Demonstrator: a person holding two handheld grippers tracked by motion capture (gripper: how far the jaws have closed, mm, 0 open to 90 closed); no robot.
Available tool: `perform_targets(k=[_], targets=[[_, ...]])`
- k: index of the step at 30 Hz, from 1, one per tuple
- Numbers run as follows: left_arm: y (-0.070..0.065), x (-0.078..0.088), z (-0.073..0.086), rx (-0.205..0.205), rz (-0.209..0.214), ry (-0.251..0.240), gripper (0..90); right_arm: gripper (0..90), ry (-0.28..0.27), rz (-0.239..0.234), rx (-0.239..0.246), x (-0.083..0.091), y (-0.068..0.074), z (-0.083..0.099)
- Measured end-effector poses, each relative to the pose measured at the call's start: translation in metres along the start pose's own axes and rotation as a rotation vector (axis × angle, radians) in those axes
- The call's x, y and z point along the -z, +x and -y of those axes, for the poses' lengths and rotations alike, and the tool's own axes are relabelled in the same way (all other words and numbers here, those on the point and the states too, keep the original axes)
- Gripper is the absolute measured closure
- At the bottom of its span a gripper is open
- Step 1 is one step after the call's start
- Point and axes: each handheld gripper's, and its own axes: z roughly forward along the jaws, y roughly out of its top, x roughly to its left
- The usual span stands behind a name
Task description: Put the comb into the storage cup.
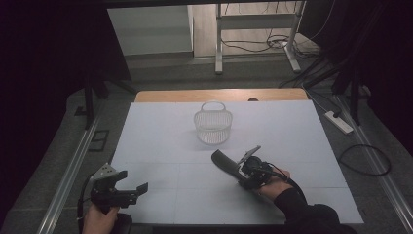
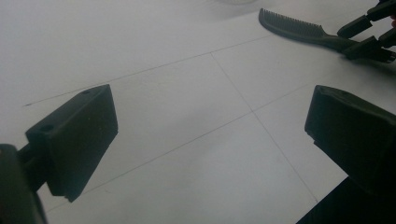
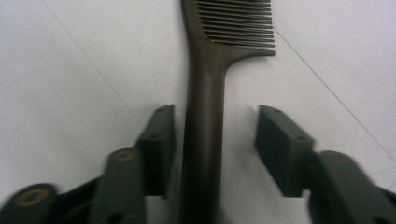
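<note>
White bench (image 1: 160, 146), dim room: dark comb (image 3: 205, 116), wire basket (image 1: 213, 123).
Right gripper (image 3: 215, 135) straddled the comb handle, one pad touching, not clamped; left gripper (image 2: 208, 140) gaped empty.

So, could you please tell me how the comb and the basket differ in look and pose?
The comb is dark, flat and long, lying on the white table sheet; the basket is white, open-meshed and stands upright with its handle raised. The comb's handle lies between the right tool's jaws; the basket stands free. Both rest on the sheet.
</note>
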Motion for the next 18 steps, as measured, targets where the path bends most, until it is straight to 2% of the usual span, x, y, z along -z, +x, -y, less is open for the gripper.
perform_targets(k=[2,3,13,14,16,18], targets=[[-0.0002,0.0,0.0,-0.001,-0.001,0.0,3.2,69.1,-0.002,-0.012,0.018,0.0006,0.0014,-0.0002],[-0.0002,0.0,0.0,-0.001,-0.001,0.0,3.2,71.3,-0.001,-0.012,0.021,0.0008,0.0022,-0.0004],[-0.0023,-0.0003,-0.0006,-0.02,-0.01,0.004,2.4,72.1,-0.012,-0.017,0.056,0.0011,0.002,0.0002],[-0.0022,-0.0003,-0.0007,-0.018,-0.007,0.005,2.9,72.1,-0.014,-0.016,0.057,0.0016,0.0025,0.0005],[-0.001,-0.001,-0.0013,0.0,0.029,0.014,3.3,72.1,-0.025,-0.027,0.057,0.0021,0.0028,0.0009],[-0.0019,-0.0019,-0.0019,-0.005,0.027,0.02,3.6,72.2,-0.039,-0.025,0.064,0.0038,0.0039,0.001]])
